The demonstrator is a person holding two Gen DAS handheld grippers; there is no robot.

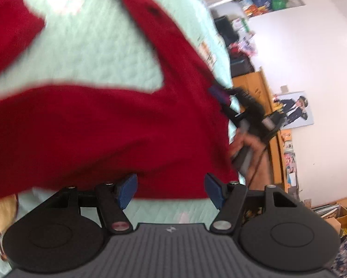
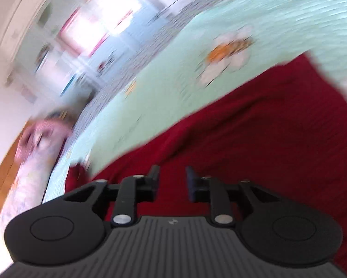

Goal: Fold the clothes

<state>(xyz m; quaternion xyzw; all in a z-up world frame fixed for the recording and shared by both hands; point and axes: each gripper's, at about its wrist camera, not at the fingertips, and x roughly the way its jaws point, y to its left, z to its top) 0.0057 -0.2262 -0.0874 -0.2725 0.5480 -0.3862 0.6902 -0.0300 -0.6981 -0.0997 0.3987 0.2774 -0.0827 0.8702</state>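
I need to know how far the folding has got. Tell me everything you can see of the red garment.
The red garment is a dark red, knit-looking top lying spread, not yet folded, on the pale green bedspread. One sleeve reaches out sideways. Its hem sits between the left gripper's open blue pads; the right gripper hangs over it, unclamped.

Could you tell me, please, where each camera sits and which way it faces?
Left wrist: on the left tool, looking down its open blue pads at the dark red knitted garment; the person's other hand shows at right.
Right wrist: on the right tool, jaws apart, facing the garment.
Shared: garment and pale green quilted bedspread.
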